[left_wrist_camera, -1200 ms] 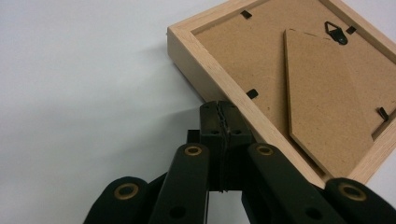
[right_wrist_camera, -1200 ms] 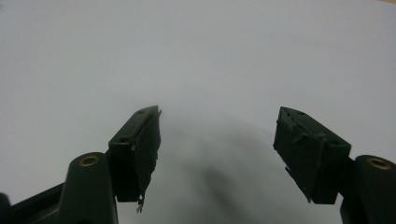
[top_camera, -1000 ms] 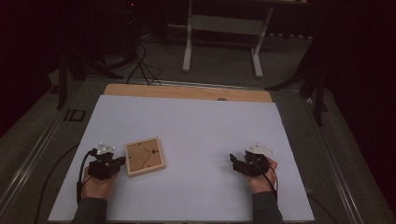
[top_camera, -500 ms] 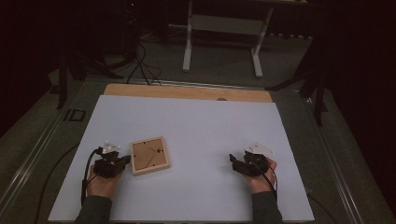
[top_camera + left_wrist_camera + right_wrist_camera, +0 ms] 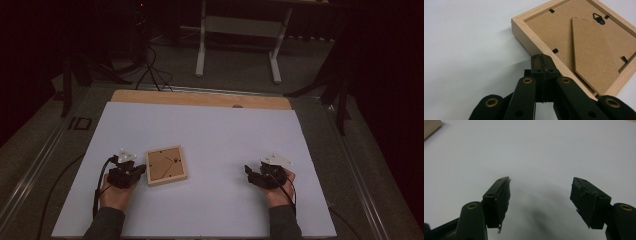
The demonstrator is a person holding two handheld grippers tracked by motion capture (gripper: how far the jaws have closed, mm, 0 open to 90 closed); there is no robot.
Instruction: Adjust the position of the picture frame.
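At frame edge: left gripper closed

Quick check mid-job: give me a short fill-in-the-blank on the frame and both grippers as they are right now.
1. The wooden frame lies with its ____ side up, stand and hanger showing.
2. The left gripper has its jaws ____, tips at the frame's edge.
3. The right gripper has its jaws ____, with nothing between them.
4. The frame lies nearer the ____ gripper.

Missing words: back; shut; open; left
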